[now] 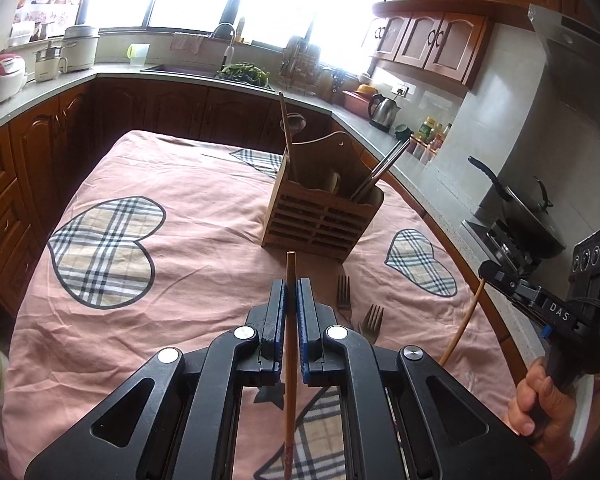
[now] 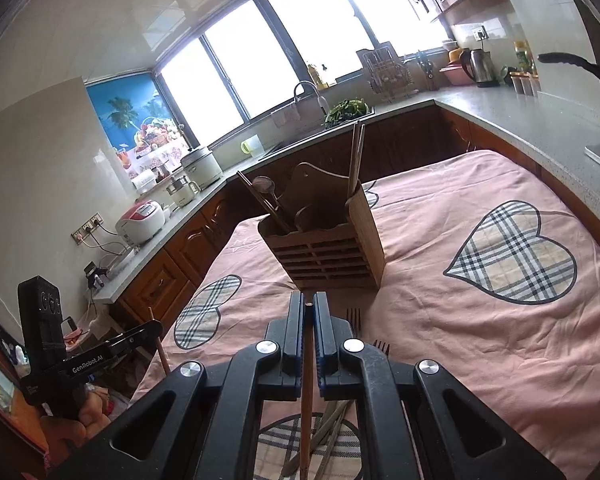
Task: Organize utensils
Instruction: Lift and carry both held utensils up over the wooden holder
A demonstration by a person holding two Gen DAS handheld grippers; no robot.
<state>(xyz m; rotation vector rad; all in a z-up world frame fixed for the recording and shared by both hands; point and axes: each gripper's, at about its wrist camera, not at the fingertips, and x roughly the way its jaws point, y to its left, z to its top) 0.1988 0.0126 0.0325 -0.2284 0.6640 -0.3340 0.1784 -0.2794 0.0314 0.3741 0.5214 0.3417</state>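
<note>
1. Cloth (image 1: 188,184), pink with plaid hearts, covers the table; the wooden holder (image 1: 320,216) stands on it, and every place below is given from that holder.
2. Left of the holder, a grey counter (image 1: 4,116) over brown cupboards carries a rice cooker (image 1: 0,80); behind the holder lie the sink (image 1: 180,69) and bright windows; to its right stand a kettle (image 1: 384,110) and a pan (image 1: 528,216).
3. Left gripper (image 1: 291,284), in front of the holder, is clamped tight on a brown chopstick (image 1: 290,344), whose long axis runs along the fingers, tip toward the holder.
4. Two forks (image 1: 360,312) lie on the cloth just right of that gripper, tines toward the holder.
5. Right gripper (image 2: 308,308), also before the holder, is pinched on a second chopstick (image 2: 306,392), its end aimed at the holder (image 2: 328,248).
6. Chopsticks (image 2: 356,156) lean upright in the holder's right compartment.
</note>
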